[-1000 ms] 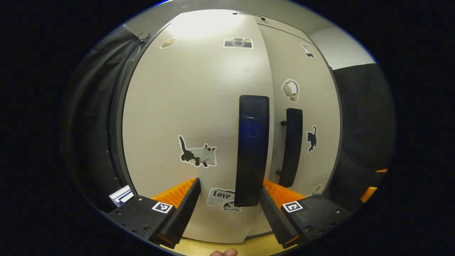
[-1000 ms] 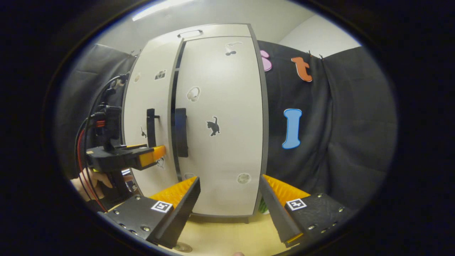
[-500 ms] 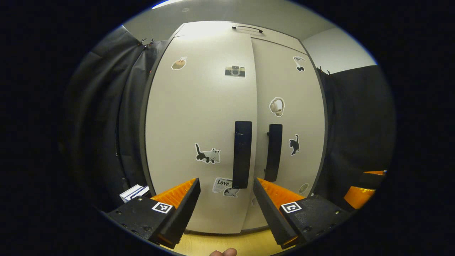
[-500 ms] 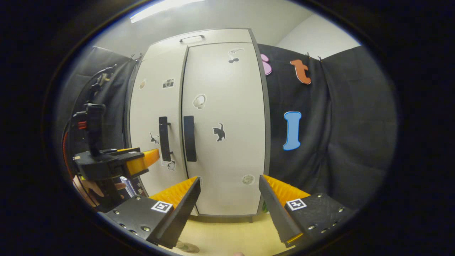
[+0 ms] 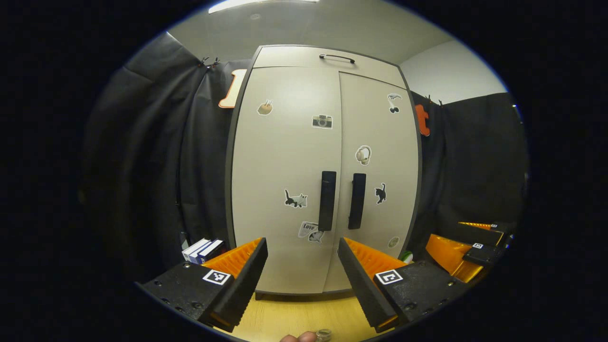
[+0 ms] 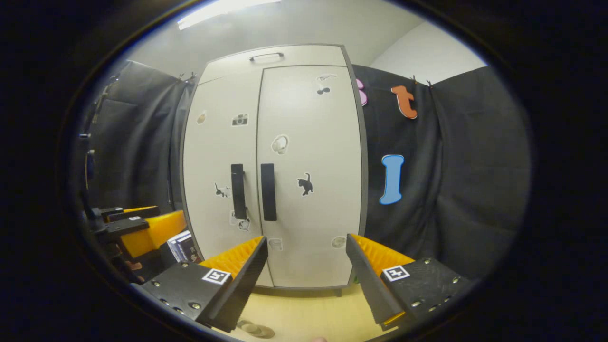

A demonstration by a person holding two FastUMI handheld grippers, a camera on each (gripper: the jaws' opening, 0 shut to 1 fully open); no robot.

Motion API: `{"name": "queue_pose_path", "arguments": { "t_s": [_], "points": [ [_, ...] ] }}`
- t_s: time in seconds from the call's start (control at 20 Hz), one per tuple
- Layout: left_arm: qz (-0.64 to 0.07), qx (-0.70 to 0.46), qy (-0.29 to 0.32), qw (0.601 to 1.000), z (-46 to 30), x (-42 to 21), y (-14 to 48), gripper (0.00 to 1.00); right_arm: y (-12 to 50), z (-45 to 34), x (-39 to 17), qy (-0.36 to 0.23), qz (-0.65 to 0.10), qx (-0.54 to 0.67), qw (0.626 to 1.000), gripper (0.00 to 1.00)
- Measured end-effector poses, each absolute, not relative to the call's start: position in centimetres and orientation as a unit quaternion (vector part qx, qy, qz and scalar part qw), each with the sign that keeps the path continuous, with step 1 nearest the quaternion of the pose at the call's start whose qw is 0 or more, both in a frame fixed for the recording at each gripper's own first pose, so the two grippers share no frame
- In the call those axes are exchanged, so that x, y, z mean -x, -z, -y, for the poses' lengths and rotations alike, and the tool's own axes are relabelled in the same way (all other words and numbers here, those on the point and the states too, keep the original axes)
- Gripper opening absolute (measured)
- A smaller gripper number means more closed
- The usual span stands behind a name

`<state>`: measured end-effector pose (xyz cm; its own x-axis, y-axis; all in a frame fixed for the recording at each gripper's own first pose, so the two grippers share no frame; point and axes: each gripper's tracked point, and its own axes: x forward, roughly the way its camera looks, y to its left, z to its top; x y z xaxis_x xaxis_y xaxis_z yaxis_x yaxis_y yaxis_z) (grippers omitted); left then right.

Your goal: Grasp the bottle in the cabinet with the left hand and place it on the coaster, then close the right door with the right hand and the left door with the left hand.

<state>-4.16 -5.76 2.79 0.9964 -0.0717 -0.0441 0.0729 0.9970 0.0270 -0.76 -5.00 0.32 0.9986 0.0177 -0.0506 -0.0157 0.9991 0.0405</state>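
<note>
The pale cabinet (image 5: 285, 156) stands with both doors flush and stickers on them. Its two dark handles, left (image 5: 327, 200) and right (image 5: 356, 200), hang side by side at the middle seam. My left gripper (image 5: 302, 247) is open and empty, well back from the doors. In the right gripper view the same cabinet (image 6: 308, 142) is ahead, and my right gripper (image 6: 306, 247) is open and empty too. A small clear round thing (image 5: 324, 335) peeks in at the bottom edge; a round disc (image 6: 254, 328) lies low on the table. Which is bottle or coaster I cannot tell.
The cabinet rests on a light wooden tabletop (image 6: 308, 313). A few books (image 5: 202, 249) stand left of it, a small green thing (image 5: 405, 257) at its right foot. The other gripper (image 5: 470, 247) is at the right, and the left one (image 6: 137, 228) at the left.
The left door, ajar a second ago, now sits flush with the right one. Both grippers have drawn back from the cabinet, the left one farthest, so the whole cabinet is in sight.
</note>
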Motion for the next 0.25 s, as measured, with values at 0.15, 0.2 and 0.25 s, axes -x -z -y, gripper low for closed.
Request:
{"name": "queue_pose_path", "arguments": {
  "t_s": [0.15,0.2,0.25],
  "points": [
    [-0.02,-0.015,0.032,0.999,5.3,5.7,-2.7,0.95,-0.7,4.7,1.4,-0.007,-0.022,-0.021,1.0,1.0],
    [-0.022,-0.016,0.029,0.999,5.0,6.1,-2.6,0.95,-0.9,4.8,1.6,-0.006,-0.019,-0.019,1.0,1.0],
    [-0.02,-0.014,0.03,0.999,4.9,6.4,-2.6,0.95,-1.0,4.7,1.7,-0.006,-0.019,-0.019,1.0,1.0]
  ]
}}
